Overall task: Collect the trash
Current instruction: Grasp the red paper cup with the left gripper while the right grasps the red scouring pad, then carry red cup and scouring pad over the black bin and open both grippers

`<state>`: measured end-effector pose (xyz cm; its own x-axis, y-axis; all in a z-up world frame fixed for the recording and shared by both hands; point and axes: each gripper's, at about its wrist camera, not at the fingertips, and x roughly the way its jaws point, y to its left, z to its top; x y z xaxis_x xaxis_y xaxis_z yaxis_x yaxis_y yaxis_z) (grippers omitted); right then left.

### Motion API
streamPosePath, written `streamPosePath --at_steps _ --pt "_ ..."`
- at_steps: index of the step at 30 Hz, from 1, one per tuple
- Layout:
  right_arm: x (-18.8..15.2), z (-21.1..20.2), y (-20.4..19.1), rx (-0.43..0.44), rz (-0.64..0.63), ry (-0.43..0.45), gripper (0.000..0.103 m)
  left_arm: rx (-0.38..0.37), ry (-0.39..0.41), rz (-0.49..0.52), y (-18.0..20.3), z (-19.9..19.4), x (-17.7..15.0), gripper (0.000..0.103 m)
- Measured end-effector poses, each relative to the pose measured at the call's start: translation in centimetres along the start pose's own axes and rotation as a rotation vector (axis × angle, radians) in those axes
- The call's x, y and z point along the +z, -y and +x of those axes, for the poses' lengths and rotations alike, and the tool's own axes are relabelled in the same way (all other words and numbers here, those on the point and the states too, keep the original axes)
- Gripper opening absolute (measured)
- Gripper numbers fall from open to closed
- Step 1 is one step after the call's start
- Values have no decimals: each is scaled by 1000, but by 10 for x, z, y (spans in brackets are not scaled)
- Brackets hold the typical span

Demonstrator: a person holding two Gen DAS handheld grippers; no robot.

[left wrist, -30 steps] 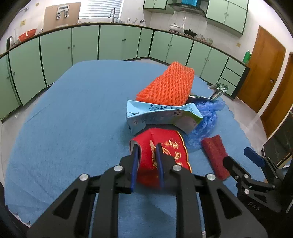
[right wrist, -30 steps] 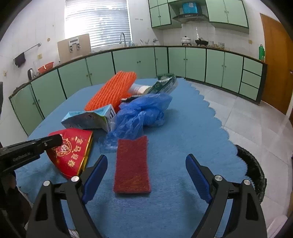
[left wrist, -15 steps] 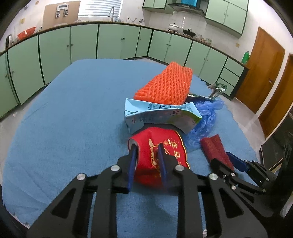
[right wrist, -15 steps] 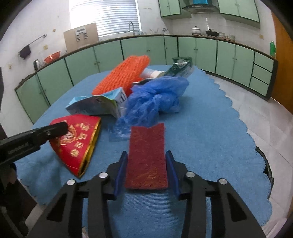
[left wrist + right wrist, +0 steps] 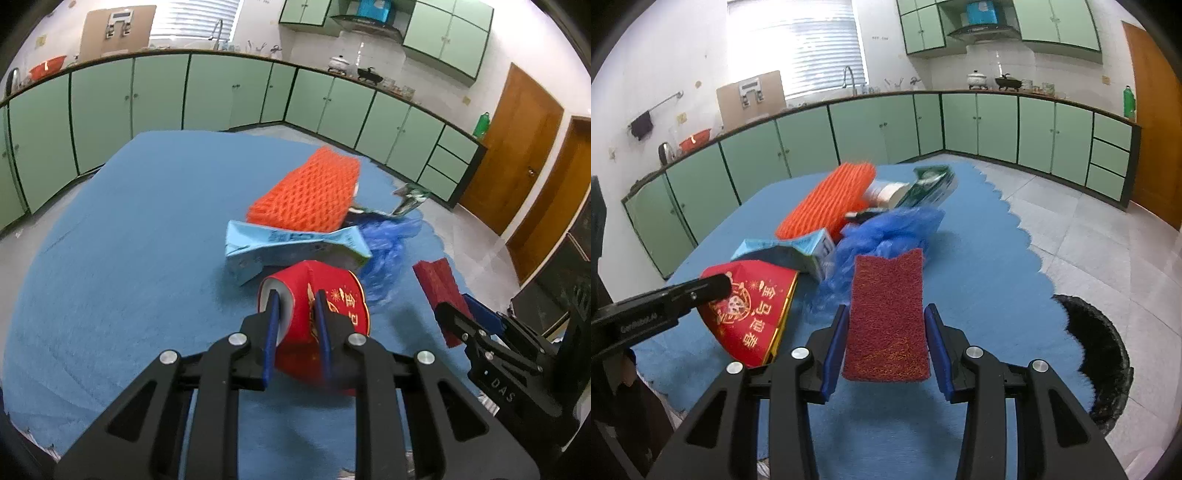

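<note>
Left claw [image 5: 295, 306] closed on the rim of a red gold-printed paper carton [image 5: 325, 314], one finger inside its open mouth — the carton sits low over the blue-covered surface [image 5: 129, 240]. Behind it lie a light-blue milk carton [image 5: 288, 247], orange foam netting [image 5: 306, 195] and a crumpled blue plastic bag [image 5: 886, 232]. Right claw [image 5: 886, 332] grips a dark-red scouring pad [image 5: 886, 314] by its long edges — lifted clear. A black bin [image 5: 1104, 354] stands on the floor at right.
</note>
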<state>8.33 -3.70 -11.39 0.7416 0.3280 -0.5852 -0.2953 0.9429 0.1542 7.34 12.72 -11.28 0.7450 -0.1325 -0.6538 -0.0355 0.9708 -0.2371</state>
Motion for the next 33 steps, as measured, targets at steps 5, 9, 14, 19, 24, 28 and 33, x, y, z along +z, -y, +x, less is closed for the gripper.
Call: streamPosePath --at_steps 5,9,14,19,24,28,33 --pt "8 -9 8 -16 14 26 41 -33 18 19 13 -8 6 18" --pt "13 -18 17 -29 24 53 41 -57 31 42 26 -10 11 18" --pt "22 -31 35 -60 43 86 41 -90 51 82 47 -10 19 18" --pt "29 -42 56 -105 60 111 41 -130 71 123 72 -4 28 18" --pt "35 -54 79 -152 78 136 41 -170 82 166 100 8 35 18" --pt "39 -61 96 -181 92 151 41 -203 77 194 123 21 39 18" --pt "42 -69 121 -222 128 167 41 -246 76 243 159 39 42 18"
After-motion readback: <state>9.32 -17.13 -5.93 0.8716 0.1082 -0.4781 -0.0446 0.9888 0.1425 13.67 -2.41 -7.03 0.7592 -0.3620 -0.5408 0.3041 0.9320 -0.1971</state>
